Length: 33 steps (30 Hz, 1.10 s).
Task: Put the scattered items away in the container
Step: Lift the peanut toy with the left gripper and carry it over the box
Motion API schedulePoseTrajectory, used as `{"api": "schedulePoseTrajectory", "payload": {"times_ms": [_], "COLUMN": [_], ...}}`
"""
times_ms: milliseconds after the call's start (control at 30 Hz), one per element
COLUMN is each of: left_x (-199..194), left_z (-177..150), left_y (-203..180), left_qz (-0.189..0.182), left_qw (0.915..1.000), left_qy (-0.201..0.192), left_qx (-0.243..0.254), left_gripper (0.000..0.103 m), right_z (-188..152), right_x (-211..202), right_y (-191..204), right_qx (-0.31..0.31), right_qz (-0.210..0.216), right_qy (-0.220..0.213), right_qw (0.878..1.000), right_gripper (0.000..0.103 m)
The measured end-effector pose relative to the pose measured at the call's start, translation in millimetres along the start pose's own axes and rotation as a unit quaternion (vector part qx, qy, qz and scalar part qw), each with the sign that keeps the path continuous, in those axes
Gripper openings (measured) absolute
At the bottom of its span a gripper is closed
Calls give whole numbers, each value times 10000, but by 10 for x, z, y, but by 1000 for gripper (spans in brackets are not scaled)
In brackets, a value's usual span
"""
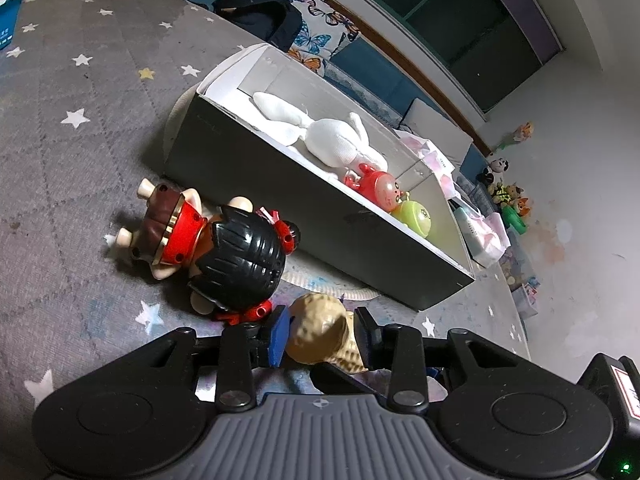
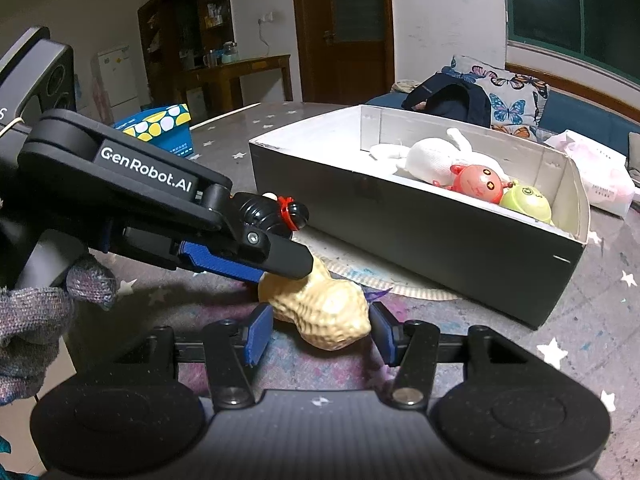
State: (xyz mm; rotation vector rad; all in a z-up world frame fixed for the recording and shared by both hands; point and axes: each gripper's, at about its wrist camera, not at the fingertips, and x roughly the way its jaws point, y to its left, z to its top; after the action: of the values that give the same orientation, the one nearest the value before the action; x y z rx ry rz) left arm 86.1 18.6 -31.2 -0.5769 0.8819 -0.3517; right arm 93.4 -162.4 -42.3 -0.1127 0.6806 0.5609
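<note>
— Two sets of fingers on one toy? Tell me how that looks.

— Both are mine. The peanut toy [image 1: 316,316] lies on the desk [image 1: 80,80], on the grey cloth with stars, just in front of the long dark wall of the box [image 1: 320,248]. My left gripper [image 1: 322,330] has the peanut's far end between its fingers, and both pads sit against the shell, so that side is clamped on it.

— And the right?

— My right gripper [image 2: 320,332] straddles the near end. The left pad [image 2: 260,332] touches the peanut; the other pad is so close to the tip that I cannot tell whether it presses or stands a sliver off (the light here is dim). From that side I also see my left hand [image 2: 40,312] in a grey knitted glove, and one left finger lying over the top of the peanut.

— What else is on the desk?

— A doll [image 1: 240,256] with black hair and a red collar, lying on its side just beside the peanut and near the box wall.

— And inside the box?

— A white plush rabbit [image 1: 340,136] stretched along the bottom, then a red round toy [image 1: 376,188] touching a green round toy [image 1: 416,220] toward one end.
</note>
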Motion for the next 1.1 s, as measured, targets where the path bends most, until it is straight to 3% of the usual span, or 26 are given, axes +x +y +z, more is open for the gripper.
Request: {"api": "schedulePoseTrajectory", "payload": {"times_ms": [500, 633, 867, 1100], "left_x": [31, 12, -138, -225], "left_z": [-46, -46, 105, 490], "left_y": [-73, -95, -301, -426], "left_qz": [23, -117, -327, -458], "left_qw": [9998, 9998, 9993, 9971], "left_qy": [86, 138, -161, -607], "left_qx": [151, -2, 104, 85], "left_gripper": [38, 38, 38, 38], "right_z": [-33, -6, 179, 585], "right_x": [-71, -182, -383, -375], "right_y": [-5, -1, 4, -79], "right_qx": [-19, -52, -247, -435], "right_qz": [-93, -151, -324, -393], "right_qy": [-19, -120, -456, -811], "right_qw": [10000, 9998, 9981, 9950], "right_gripper": [53, 53, 53, 53]}}
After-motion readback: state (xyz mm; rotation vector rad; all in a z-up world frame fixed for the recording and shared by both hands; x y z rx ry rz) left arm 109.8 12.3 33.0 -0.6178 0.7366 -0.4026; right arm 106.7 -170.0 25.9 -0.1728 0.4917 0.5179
